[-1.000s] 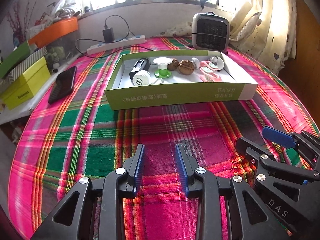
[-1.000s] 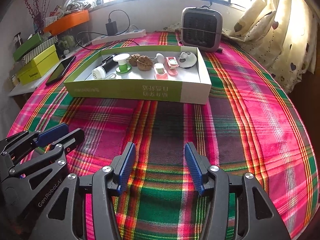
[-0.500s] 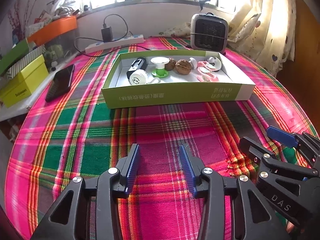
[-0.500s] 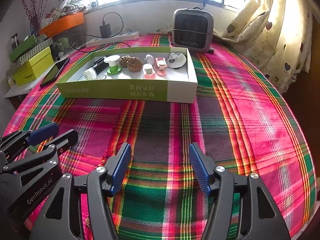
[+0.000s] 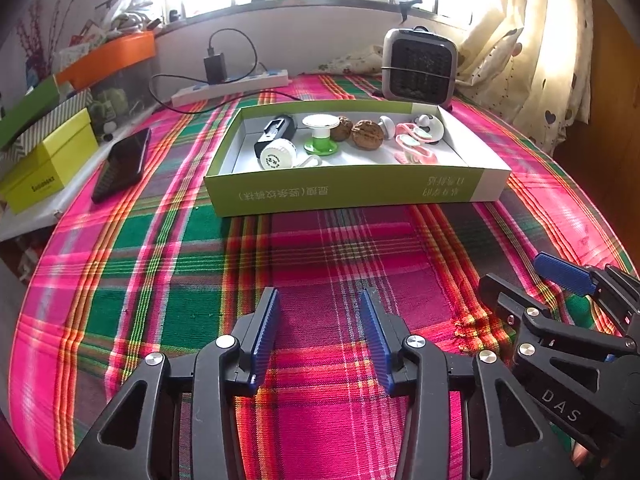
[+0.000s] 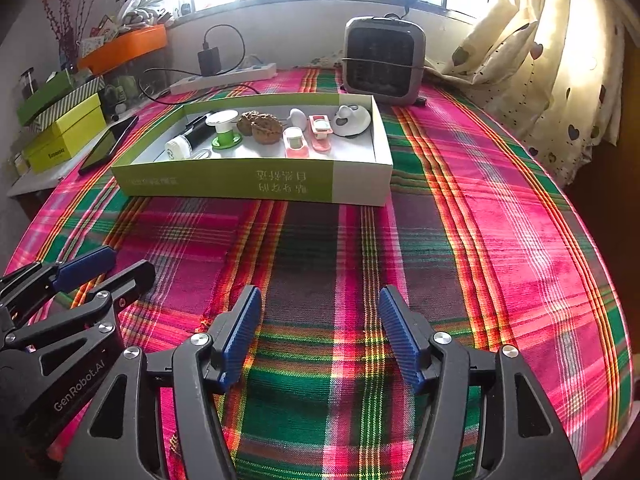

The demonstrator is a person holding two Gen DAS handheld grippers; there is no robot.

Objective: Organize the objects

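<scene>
1. Left gripper (image 5: 322,304) over the plaid cloth (image 5: 328,248): jaws have just been opening, now apart, nothing between them.
2. Right gripper (image 6: 320,304) alongside it, jaws likewise just opened wider, only cloth in the gap.
3. Green box (image 5: 352,190) lies well ahead of both, beyond the fingertips.
4. Inside the box: walnuts (image 5: 367,133), a green spool (image 5: 320,132), pink clips (image 6: 296,142).
5. Heater (image 6: 383,60) stands behind the box.
</scene>
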